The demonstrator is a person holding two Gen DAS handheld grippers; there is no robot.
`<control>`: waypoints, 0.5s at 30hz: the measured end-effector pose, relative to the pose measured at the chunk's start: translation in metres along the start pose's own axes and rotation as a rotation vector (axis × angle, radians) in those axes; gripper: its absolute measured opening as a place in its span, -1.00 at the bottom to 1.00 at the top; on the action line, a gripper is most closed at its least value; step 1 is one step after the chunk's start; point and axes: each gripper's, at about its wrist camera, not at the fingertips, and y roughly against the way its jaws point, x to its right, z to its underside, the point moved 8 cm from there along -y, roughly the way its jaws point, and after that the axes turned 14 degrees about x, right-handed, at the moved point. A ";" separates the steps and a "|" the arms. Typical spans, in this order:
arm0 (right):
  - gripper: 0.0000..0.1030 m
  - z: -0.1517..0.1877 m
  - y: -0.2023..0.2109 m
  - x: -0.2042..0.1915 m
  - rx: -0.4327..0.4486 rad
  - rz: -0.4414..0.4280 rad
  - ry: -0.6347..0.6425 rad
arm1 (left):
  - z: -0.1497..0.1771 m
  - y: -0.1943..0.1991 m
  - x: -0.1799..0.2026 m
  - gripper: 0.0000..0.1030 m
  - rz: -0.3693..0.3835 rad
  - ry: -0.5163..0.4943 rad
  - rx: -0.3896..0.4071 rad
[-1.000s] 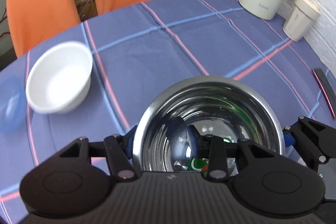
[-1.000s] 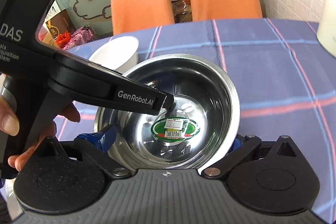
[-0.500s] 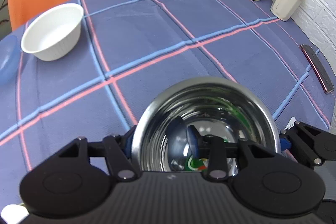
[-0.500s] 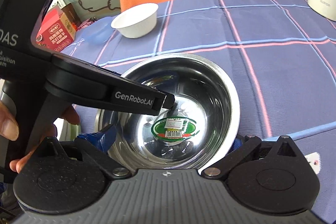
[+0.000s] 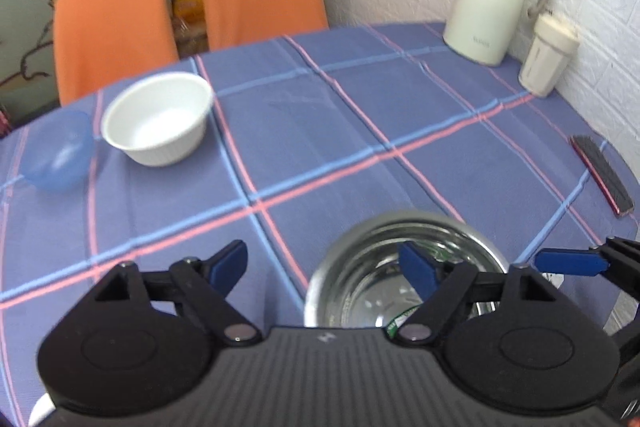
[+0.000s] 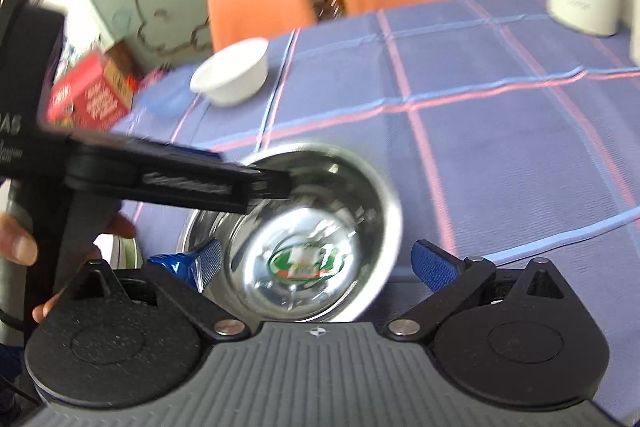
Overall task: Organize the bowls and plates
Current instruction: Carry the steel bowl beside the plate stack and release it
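Steel bowl [image 6: 304, 239] sits at the bench's [image 5: 360, 115] 6 o'clock edge, unpinched between the closing right tool [image 6: 316, 263] and opening left tool [image 5: 320, 267], while white bowl [image 5: 158, 119] and blue bowl [image 5: 58, 151] wait unstacked at 10 o'clock.

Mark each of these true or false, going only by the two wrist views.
1. The white bowl sits nested inside the steel bowl. False: it stands apart on the tablecloth, beside the blue bowl.
2. The left tool is clamped on the steel bowl's rim. False: its jaws are opening, one finger over the bowl's inside, one outside over the cloth.
3. A cream jug and a lidded cup stand by the brick wall. True.
4. The steel bowl has a green sticker on its bottom. True.
5. The right tool pinches the white bowl. False: the steel bowl lies between its jaws.
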 end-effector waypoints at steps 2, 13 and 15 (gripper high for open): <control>0.74 -0.008 0.008 0.004 0.032 0.004 -0.017 | -0.005 0.015 -0.013 0.95 -0.030 0.007 0.043; 0.74 -0.011 -0.008 -0.023 0.015 -0.060 -0.041 | 0.018 0.056 -0.079 0.93 -0.214 -0.029 0.062; 0.74 -0.010 -0.015 -0.036 0.001 -0.080 -0.019 | 0.019 0.060 -0.085 0.93 -0.220 -0.035 0.073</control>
